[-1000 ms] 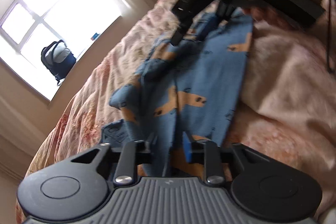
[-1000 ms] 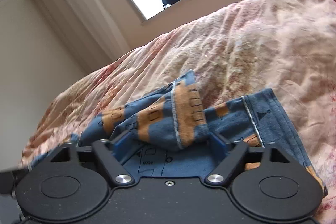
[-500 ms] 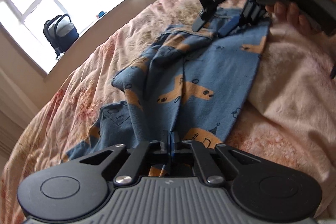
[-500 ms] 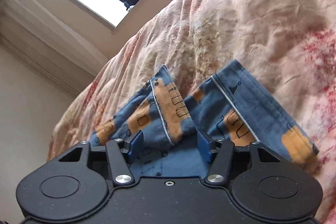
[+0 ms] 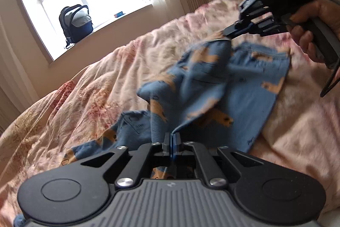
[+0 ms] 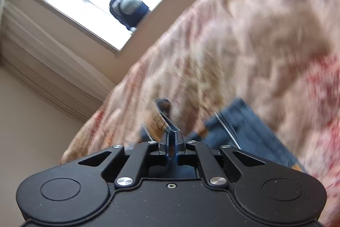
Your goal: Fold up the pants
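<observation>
Left wrist view: left claw (image 5: 172,137) is pinching the blue pants (image 5: 212,86) at a near edge, probably tensioning them for a fold; right claw (image 5: 228,32) is gripping the far hem; pants are sagging over the floral bed (image 5: 85,95); backpack (image 5: 75,24) is sitting on the windowsill.
Right wrist view: right claw (image 6: 170,142) is clamping a hem of the pants (image 6: 248,127); bed (image 6: 255,35) is blurring beyond.

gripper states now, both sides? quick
Left gripper: closed, pinching a fold of the blue pants.
Right gripper: closed on an edge of the same pants, lifted above the bedspread.
</observation>
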Tool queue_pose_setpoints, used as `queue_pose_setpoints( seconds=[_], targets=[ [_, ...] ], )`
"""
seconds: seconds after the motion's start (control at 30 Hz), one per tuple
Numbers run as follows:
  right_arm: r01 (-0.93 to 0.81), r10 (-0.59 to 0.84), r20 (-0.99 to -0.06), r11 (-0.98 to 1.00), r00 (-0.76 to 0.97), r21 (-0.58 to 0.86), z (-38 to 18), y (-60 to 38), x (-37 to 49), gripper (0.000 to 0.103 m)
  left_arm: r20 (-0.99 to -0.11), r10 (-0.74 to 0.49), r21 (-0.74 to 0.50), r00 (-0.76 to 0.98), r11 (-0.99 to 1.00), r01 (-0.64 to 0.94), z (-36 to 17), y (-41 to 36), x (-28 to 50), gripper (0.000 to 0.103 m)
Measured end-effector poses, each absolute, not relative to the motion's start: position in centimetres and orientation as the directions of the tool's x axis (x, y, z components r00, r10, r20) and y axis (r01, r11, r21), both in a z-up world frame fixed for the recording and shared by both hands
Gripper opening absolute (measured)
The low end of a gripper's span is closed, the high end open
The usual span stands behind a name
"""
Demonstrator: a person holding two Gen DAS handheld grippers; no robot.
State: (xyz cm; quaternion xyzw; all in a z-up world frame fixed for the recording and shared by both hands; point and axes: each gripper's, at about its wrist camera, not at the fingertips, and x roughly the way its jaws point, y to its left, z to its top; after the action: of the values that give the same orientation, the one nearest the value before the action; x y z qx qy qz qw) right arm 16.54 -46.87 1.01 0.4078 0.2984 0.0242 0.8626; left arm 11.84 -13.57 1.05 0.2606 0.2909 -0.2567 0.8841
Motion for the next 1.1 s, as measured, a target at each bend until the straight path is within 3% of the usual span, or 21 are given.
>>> queue_pose_setpoints(
  seconds=[0.13, 0.23, 0.5, 0.77, 0.93, 1.07, 1.1],
  targets=[
    [0.145, 0.256, -0.442, 0.708, 0.86, 0.691, 4.6, -48.2, 14.0, 0.004, -0.623, -0.386, 0.252, 0.681, 0.725, 0.641, 2.3, -12.9, 11.0, 0.001],
    [0.16, 0.216, -0.458, 0.741, 0.863, 0.652, 5.5, -49.1, 11.3, 0.004, -0.623, -0.408, 0.264, 0.667, 0.693, 0.671, 1.9, -13.1, 10.0, 0.0],
    [0.318, 0.145, -0.581, 0.72, 0.801, 0.618, -0.5, -50.1, 6.5, 0.004, -0.662, -0.401, 0.275, 0.633, 0.657, 0.702, -1.2, -14.2, 8.7, 0.001],
    [0.299, 0.082, -0.55, 0.768, 0.831, 0.566, 1.4, -49.5, 4.8, 0.004, -0.649, -0.422, 0.253, 0.633, 0.665, 0.703, -0.8, -14.2, 8.5, 0.001],
    [0.347, 0.07, -0.593, 0.753, 0.802, 0.558, -0.5, -49.9, 4.4, 0.004, -0.687, -0.396, 0.248, 0.609, 0.66, 0.71, -2.5, -14.8, 8.8, 0.001],
    [0.342, 0.063, -0.6, 0.772, 0.798, 0.536, -1.0, -49.7, 4.6, 0.004, -0.687, -0.404, 0.215, 0.604, 0.681, 0.7, -2.7, -14.3, 8.8, 0.01],
    [0.337, 0.065, -0.601, 0.777, 0.797, 0.531, -1.0, -49.6, 4.7, 0.006, -0.688, -0.412, 0.195, 0.598, 0.688, 0.699, -2.6, -14.2, 8.9, 0.023]
  ],
)
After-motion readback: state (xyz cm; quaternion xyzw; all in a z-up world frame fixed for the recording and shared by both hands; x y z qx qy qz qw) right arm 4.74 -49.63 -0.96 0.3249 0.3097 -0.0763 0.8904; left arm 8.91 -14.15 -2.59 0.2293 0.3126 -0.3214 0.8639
